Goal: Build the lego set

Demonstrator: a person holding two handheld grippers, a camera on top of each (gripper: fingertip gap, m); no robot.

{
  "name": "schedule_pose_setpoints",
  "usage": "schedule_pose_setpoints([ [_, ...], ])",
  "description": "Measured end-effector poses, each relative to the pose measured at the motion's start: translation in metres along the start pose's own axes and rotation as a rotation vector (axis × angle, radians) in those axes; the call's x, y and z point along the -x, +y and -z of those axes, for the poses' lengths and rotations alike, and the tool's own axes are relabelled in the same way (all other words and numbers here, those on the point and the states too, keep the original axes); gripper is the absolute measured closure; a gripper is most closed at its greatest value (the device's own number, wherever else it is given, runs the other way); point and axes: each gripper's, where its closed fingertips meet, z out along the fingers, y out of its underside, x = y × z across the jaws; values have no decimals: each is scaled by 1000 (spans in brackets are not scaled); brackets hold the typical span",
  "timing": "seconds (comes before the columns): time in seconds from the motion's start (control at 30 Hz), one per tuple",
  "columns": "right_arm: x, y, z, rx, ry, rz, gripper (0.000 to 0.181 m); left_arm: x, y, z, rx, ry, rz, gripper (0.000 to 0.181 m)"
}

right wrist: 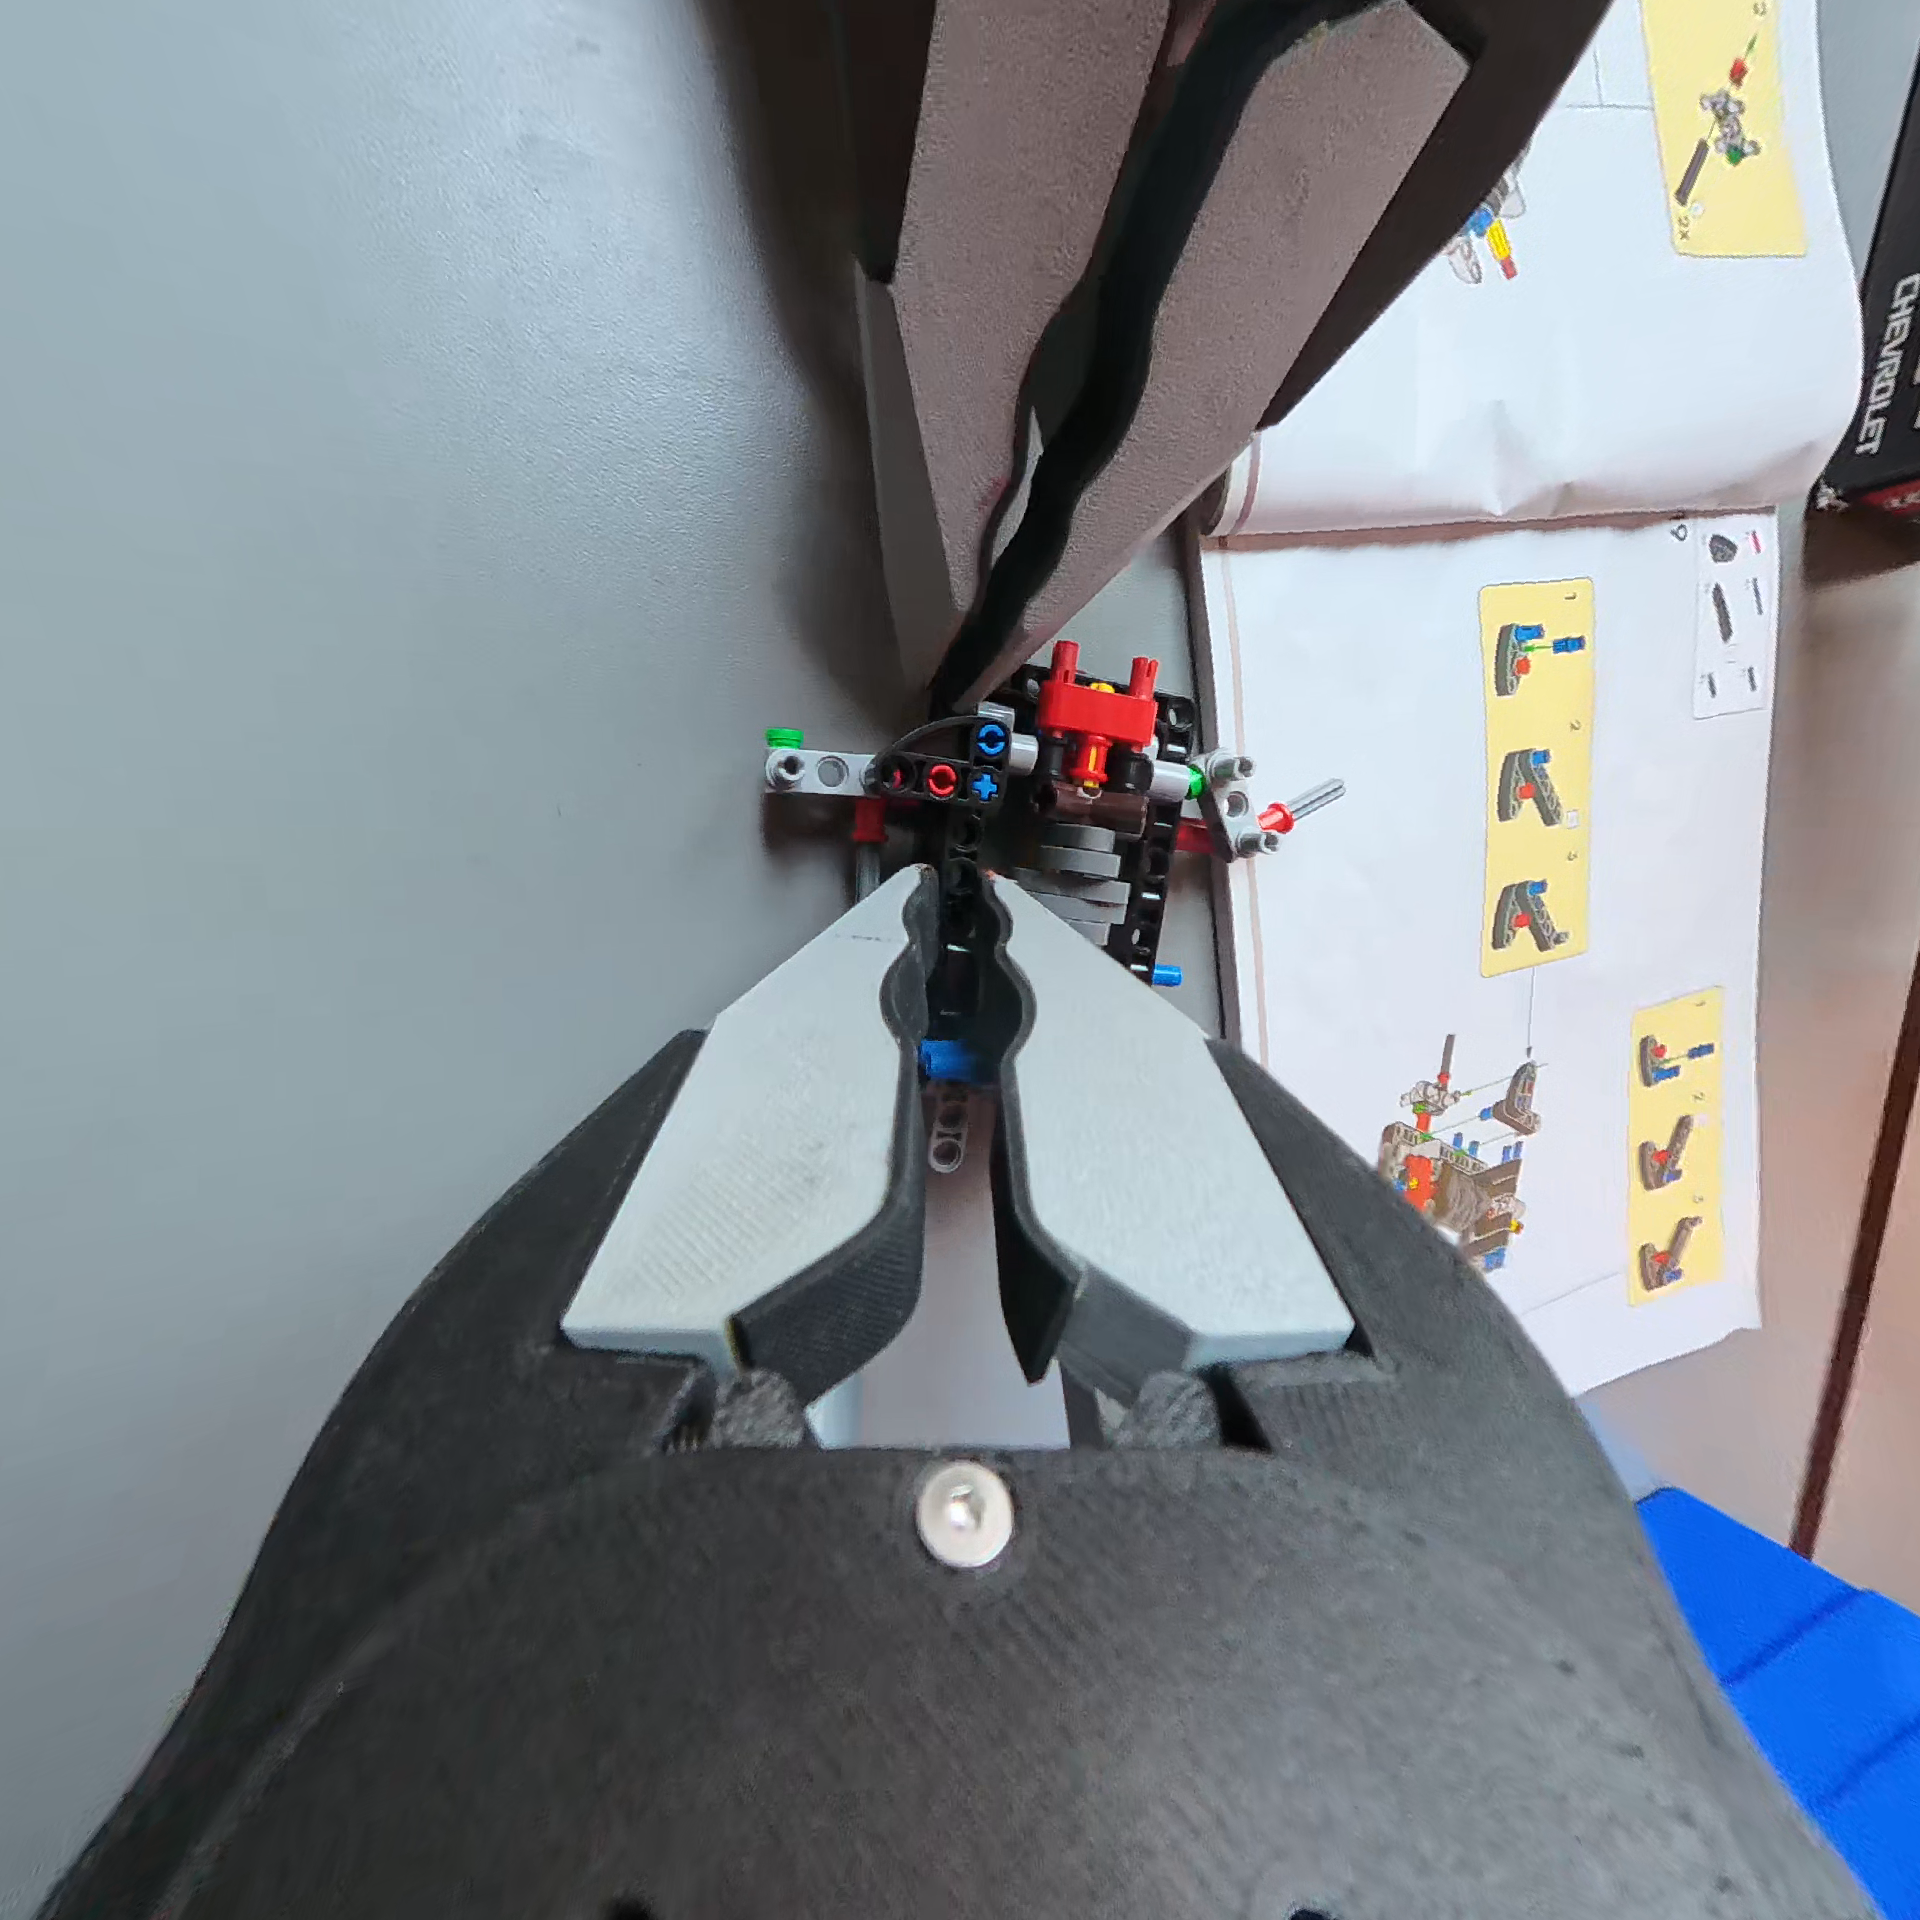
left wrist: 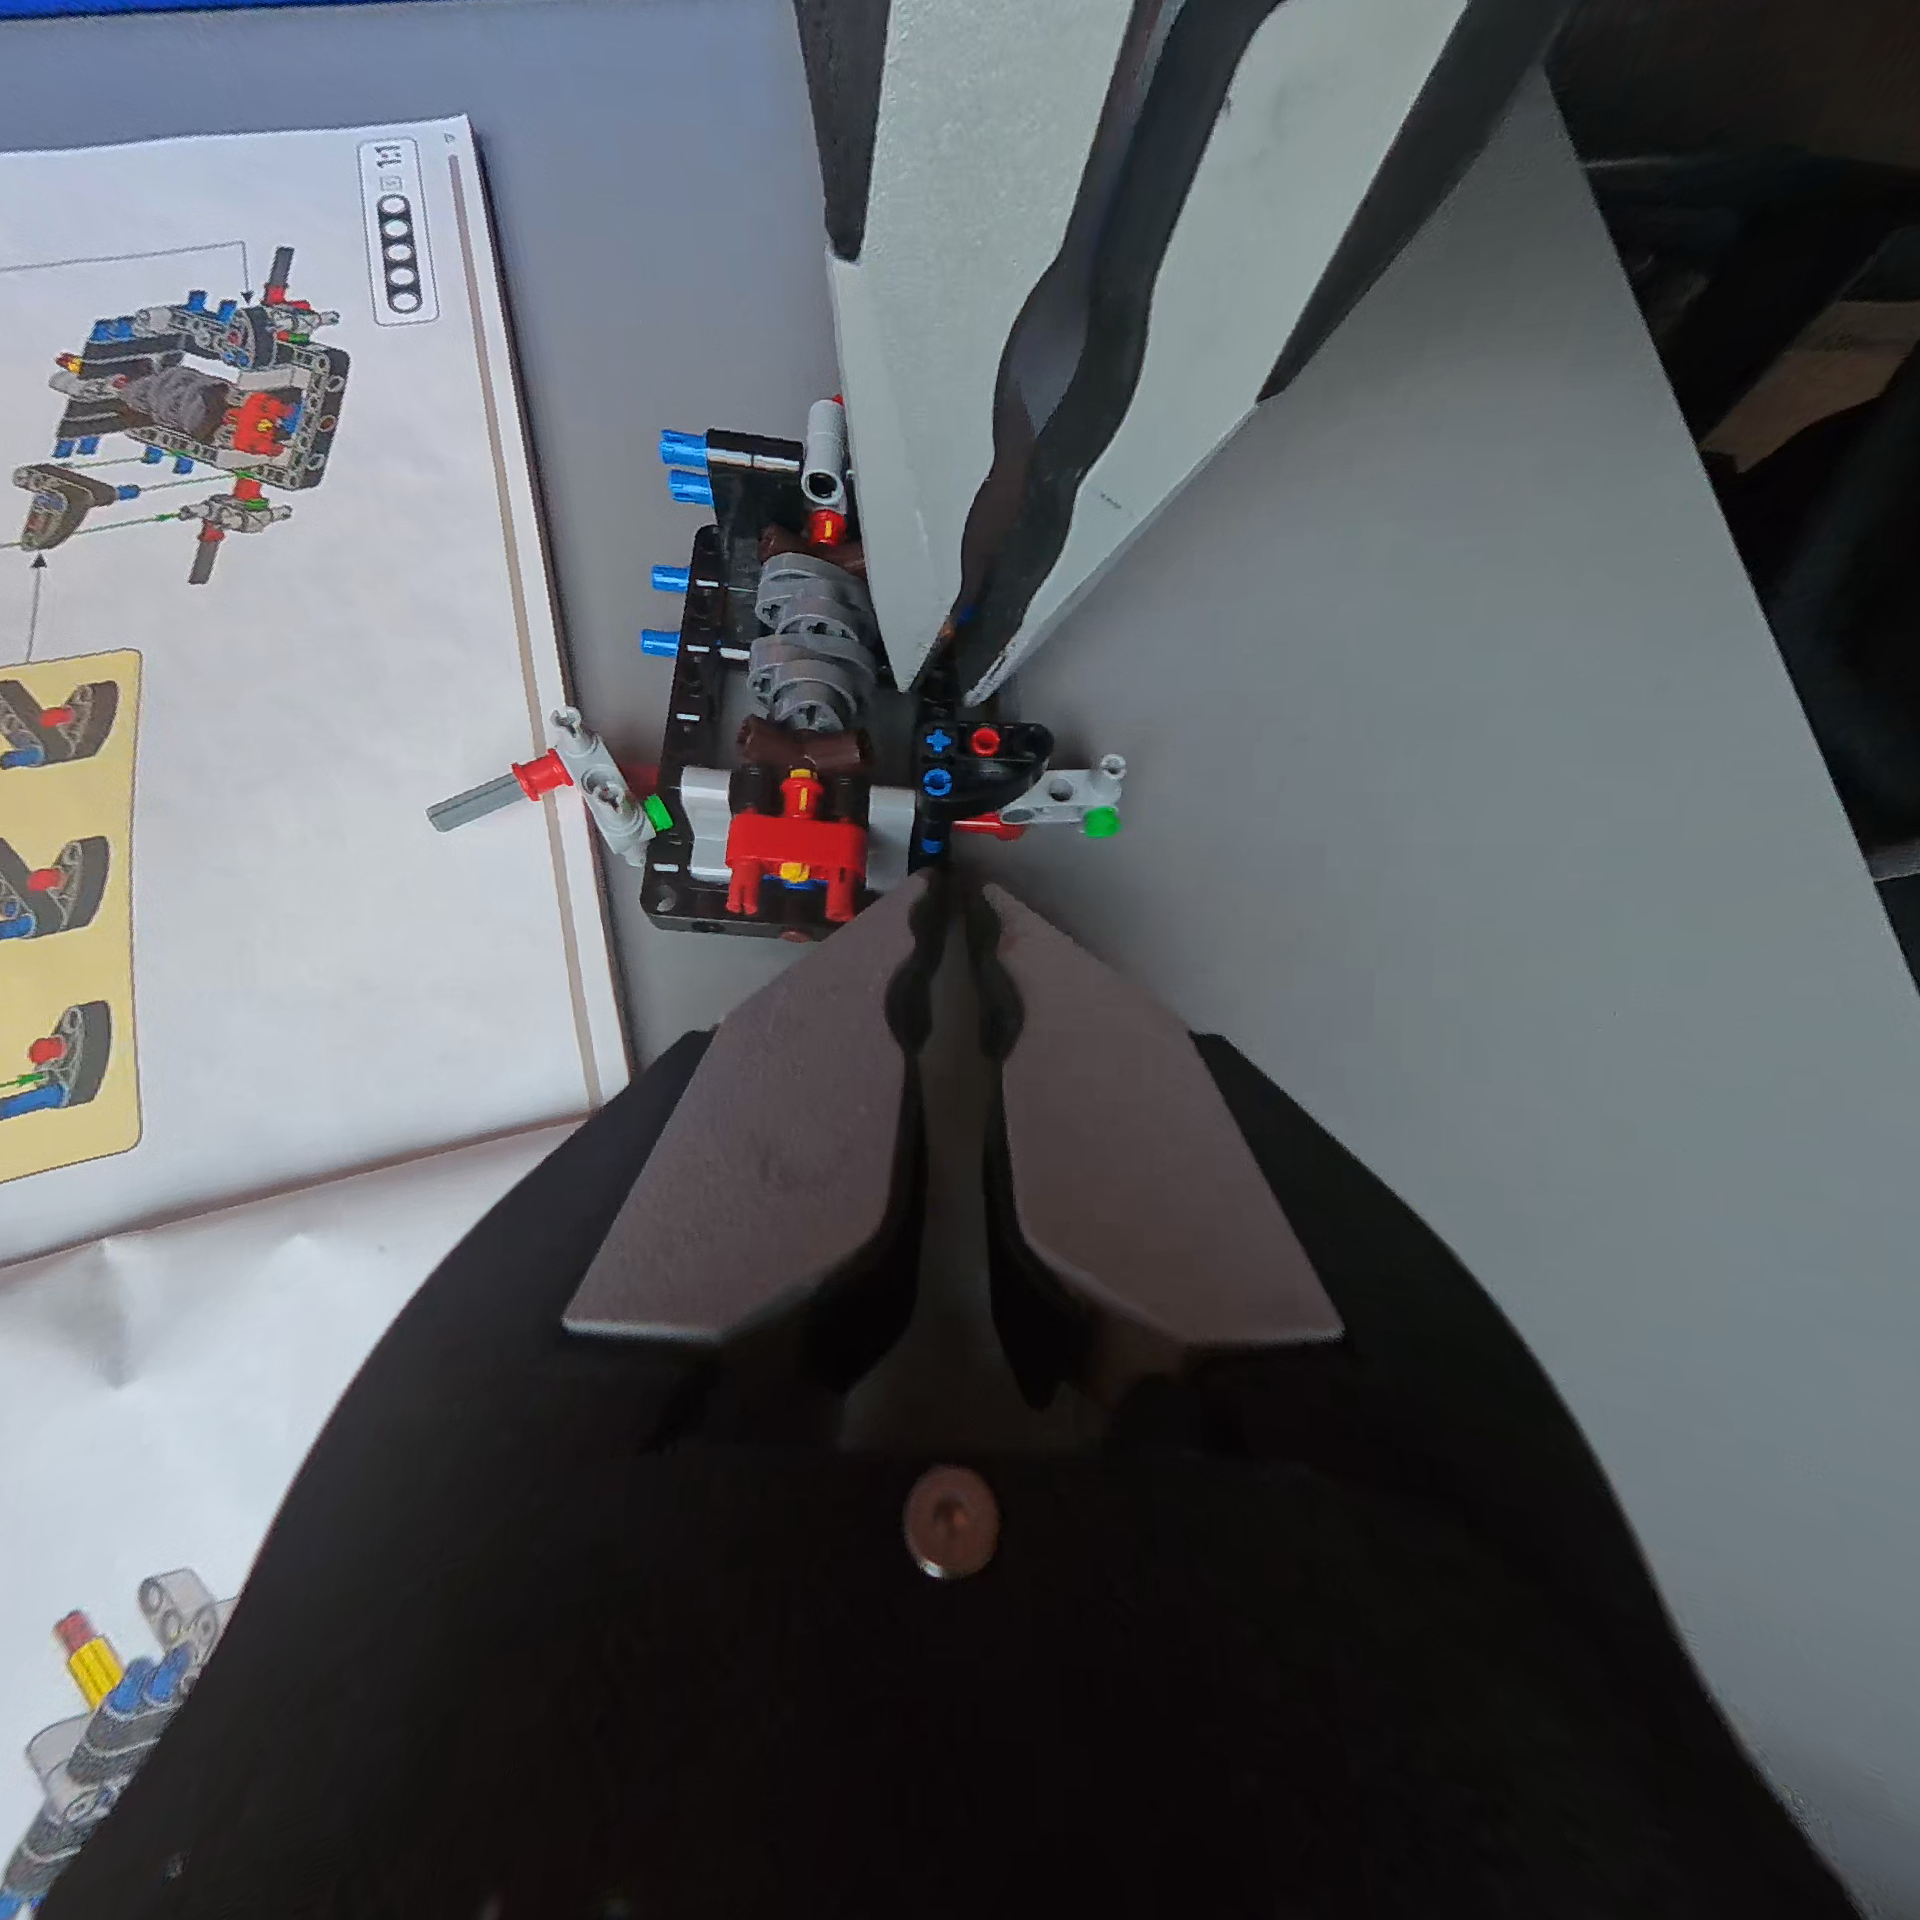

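grey table holds the lego assembly; left gripper and right gripper both clamp its black beam (booklet at nine o'clock).

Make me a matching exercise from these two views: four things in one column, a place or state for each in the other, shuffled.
1. lego assembly
2. instruction booklet
3. left gripper
4. blue bin

A. lies open on the table
B. gripped from opposite ends by both grippers
C. at the lower right edge of the right wrist view
D. shut on the black beam

Pairs: 1-B, 2-A, 3-D, 4-C
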Motion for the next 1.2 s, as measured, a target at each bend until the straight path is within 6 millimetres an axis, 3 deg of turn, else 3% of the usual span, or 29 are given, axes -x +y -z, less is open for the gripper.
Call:
schedule_pose_setpoints([
  [0.1,0,0,0,8,29,68,178,-3,0,2,13,-7,-35,179],
  [0.2,0,0,0,-4,29,59,178,0,-13,11,-41,-63,-94,178],
  [0.33,-1,0,-1,-26,33,74,178,8,-26,16,-56,-198,-205,156],
  [0.5,-1,0,-1,-22,44,112,178,8,-15,1,30,-247,-339,167],
  [0.83,-1,0,-2,6,-27,74,177,11,-14,2,47,-280,-412,172],
  [1.2,-2,0,-3,50,42,199,178,15,-11,2,69,-370,-516,176],
])
